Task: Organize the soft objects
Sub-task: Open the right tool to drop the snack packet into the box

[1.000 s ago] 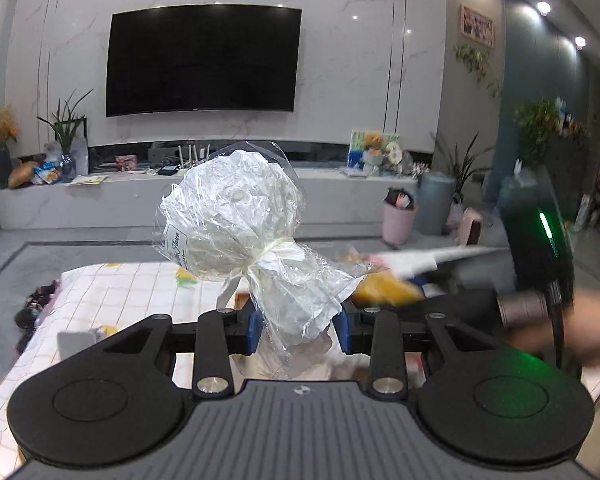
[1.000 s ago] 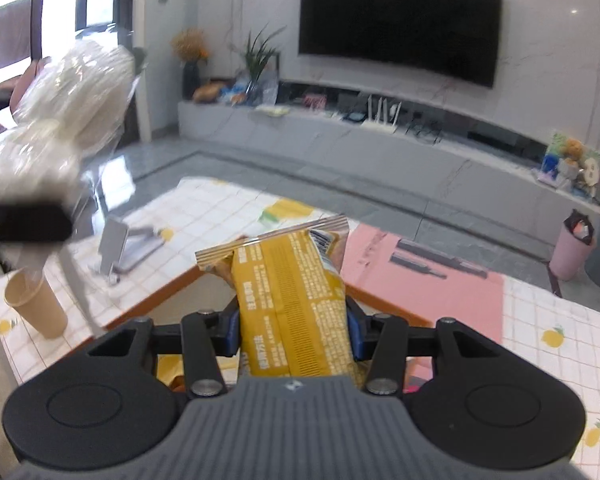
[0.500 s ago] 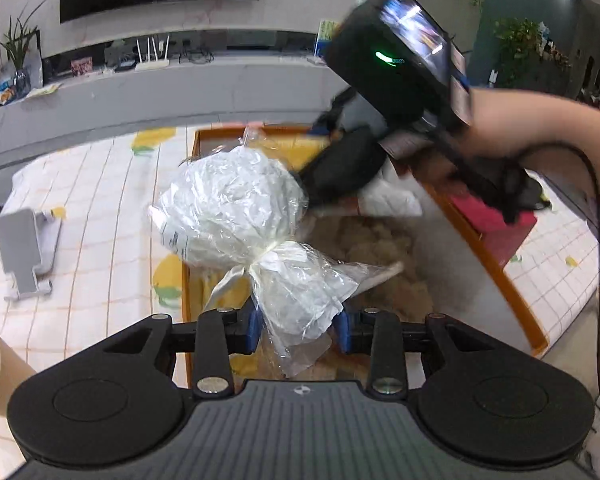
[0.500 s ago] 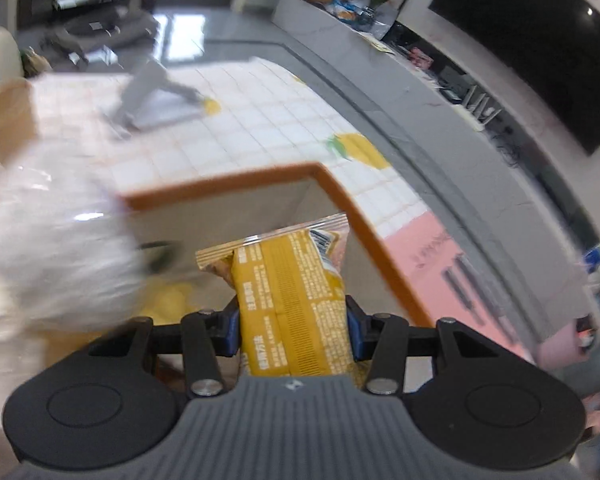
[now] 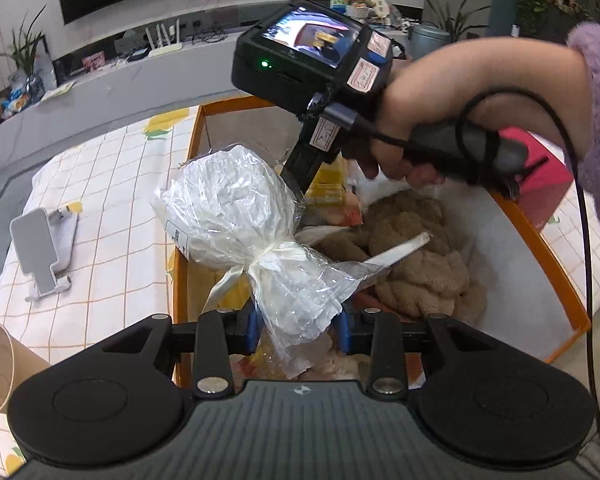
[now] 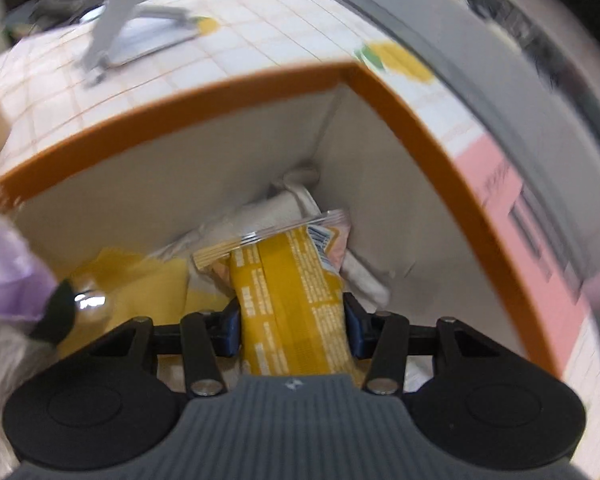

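Note:
My left gripper (image 5: 298,326) is shut on the tied neck of a clear plastic bag of white stuffing (image 5: 236,212), held over the near left part of an orange-rimmed box (image 5: 540,236). My right gripper (image 6: 292,326) is shut on a yellow snack packet (image 6: 288,280) and reaches down into the box's far corner (image 6: 400,104); its body shows in the left wrist view (image 5: 312,60). A brown plush toy (image 5: 416,256) lies in the box.
A grey phone stand (image 5: 44,244) and a paper cup (image 5: 0,372) sit on the checked tablecloth left of the box. A pink box (image 5: 540,176) stands to the right. White wrapped items (image 6: 284,208) lie in the box corner.
Both grippers have come down from room height over the box. The right one has pushed the yellow packet deep into the far corner; the left has lowered the bag over the box's near left.

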The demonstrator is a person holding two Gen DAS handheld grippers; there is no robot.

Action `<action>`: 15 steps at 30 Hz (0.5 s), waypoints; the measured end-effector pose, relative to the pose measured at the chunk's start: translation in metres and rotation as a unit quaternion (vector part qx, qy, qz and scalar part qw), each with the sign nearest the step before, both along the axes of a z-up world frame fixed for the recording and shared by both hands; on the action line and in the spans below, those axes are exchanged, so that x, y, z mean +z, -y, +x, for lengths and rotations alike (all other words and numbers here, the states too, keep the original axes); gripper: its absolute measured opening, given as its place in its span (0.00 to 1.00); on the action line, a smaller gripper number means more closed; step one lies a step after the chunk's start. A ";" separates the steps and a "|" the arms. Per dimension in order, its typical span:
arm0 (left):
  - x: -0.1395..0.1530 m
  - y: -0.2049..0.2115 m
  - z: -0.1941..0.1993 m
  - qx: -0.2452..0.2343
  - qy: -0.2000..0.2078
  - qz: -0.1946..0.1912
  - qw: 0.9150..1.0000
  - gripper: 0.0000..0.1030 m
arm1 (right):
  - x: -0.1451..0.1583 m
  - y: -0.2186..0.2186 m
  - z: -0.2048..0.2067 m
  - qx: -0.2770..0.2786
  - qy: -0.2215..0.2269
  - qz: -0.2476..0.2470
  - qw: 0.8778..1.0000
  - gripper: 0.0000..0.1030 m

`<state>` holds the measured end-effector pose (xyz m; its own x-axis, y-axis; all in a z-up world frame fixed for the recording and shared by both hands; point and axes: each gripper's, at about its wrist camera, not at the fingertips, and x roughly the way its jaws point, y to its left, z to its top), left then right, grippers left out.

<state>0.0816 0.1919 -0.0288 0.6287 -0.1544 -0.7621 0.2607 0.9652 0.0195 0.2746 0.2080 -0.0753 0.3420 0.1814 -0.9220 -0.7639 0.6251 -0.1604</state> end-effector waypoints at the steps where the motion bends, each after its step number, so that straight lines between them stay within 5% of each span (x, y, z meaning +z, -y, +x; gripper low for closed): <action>1: -0.001 0.001 0.002 0.005 -0.002 -0.002 1.000 0.40 | -0.001 0.001 0.002 -0.008 -0.005 0.004 1.000 0.50; 7: 0.004 -0.001 0.000 0.020 -0.004 -0.013 1.000 0.40 | 0.003 0.006 -0.001 -0.046 0.004 0.014 0.999 0.58; 11: 0.013 0.003 -0.005 0.022 0.010 -0.012 1.000 0.40 | 0.034 0.030 -0.021 -0.089 0.056 0.070 0.992 0.77; 15: 0.026 0.005 -0.002 0.041 0.030 -0.016 0.999 0.40 | 0.084 0.060 -0.054 -0.103 0.155 0.108 0.977 0.84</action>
<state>0.0793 0.1864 -0.0027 0.6851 -0.1250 -0.7176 0.1805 0.9836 0.0009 0.2202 0.1483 0.0086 0.6486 0.2580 -0.7160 -0.5537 0.8054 -0.2114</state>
